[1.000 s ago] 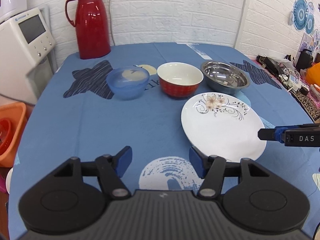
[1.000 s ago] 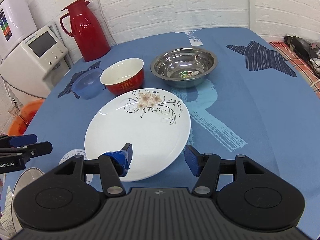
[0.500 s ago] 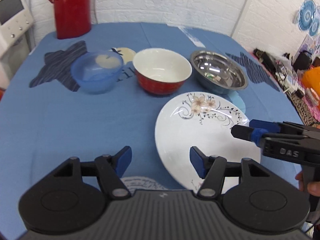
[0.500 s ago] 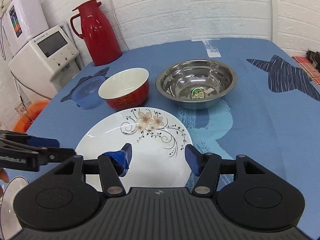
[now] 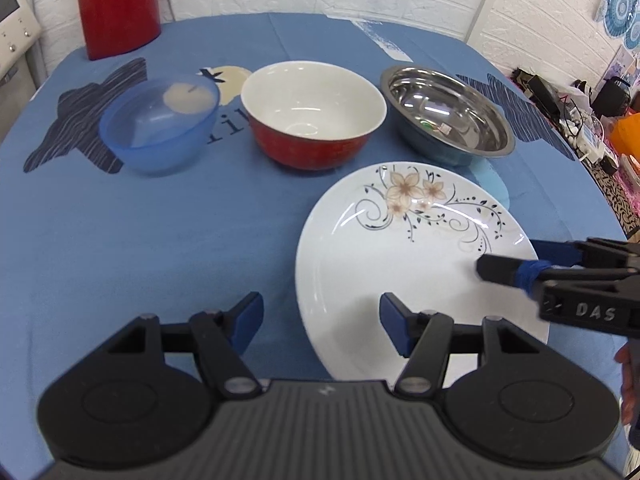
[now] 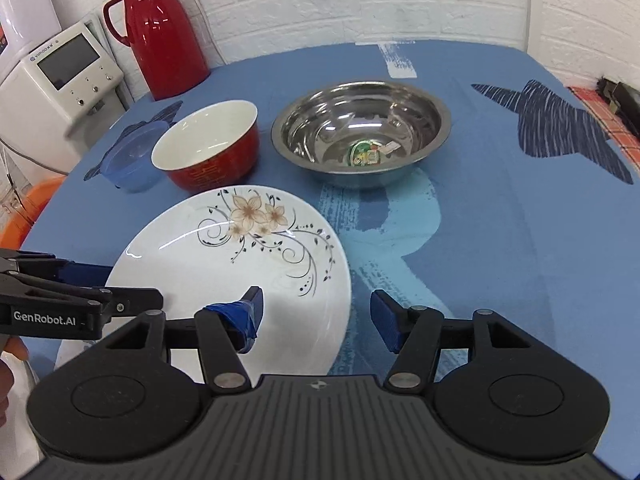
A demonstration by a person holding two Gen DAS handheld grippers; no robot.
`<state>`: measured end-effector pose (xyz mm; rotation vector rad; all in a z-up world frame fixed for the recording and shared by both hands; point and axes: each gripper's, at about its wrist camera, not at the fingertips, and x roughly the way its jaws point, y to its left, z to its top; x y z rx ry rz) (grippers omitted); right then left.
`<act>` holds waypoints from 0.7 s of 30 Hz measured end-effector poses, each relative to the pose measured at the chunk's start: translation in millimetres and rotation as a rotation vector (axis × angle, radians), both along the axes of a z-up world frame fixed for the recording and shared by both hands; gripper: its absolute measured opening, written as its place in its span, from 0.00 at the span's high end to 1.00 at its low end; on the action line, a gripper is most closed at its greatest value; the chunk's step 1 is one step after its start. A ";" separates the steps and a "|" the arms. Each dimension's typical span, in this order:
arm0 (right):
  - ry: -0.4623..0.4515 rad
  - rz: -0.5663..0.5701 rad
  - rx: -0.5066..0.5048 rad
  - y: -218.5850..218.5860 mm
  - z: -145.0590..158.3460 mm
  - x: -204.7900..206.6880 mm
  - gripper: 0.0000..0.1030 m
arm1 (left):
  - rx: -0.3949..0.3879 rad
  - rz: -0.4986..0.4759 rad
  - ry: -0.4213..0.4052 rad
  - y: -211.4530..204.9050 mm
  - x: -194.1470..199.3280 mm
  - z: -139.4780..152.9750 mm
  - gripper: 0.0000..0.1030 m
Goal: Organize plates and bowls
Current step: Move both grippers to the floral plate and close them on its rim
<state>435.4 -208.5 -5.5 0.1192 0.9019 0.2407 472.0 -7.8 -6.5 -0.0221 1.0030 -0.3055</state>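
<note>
The white plate (image 5: 404,264) with a flower motif lies flat on the blue-clothed surface (image 5: 160,240), lower right of centre in the left wrist view and lower left of centre in the right wrist view.

Left gripper (image 5: 320,322): fingers spread wide, holding nothing. The plate's left rim falls between them; the right-hand finger sits over the plate, the left-hand finger over bare cloth.

Right gripper (image 6: 314,314): fingers also spread wide and empty. The plate's right rim falls between them; the tape-wrapped left-hand finger is over the plate, the other over cloth. Whether any finger touches the plate cannot be told in either view.

Behind the plate stand three bowls in a row: a blue plastic bowl (image 5: 160,128), a red bowl (image 5: 314,114) with white inside, and a steel bowl (image 5: 448,114). A red thermos (image 5: 118,4) stands at the far edge, upper left of the frame.

Obscured: each gripper body covers the plate's near rim. The thermos top is cut off in the left wrist view. In the right wrist view the red bowl hides part of the blue plastic bowl.

View differences: the right wrist view alone shows a white appliance (image 6: 60,80) with a screen at upper left, and a small coloured label inside the steel bowl; the left wrist view alone shows clutter at the right edge.
</note>
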 end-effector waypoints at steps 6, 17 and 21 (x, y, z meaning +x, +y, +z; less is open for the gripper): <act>-0.019 0.012 -0.031 15.0 -4.1 1.8 0.52 | 0.034 -0.012 -0.012 -8.1 2.7 -2.9 0.39; -0.051 0.077 -0.073 21.4 -5.3 -9.2 0.50 | 0.016 -0.010 -0.037 -5.5 -3.3 -4.1 0.39; -0.076 0.077 -0.066 16.0 -6.0 -13.2 0.63 | 0.021 -0.021 -0.047 -5.8 -5.8 -4.3 0.39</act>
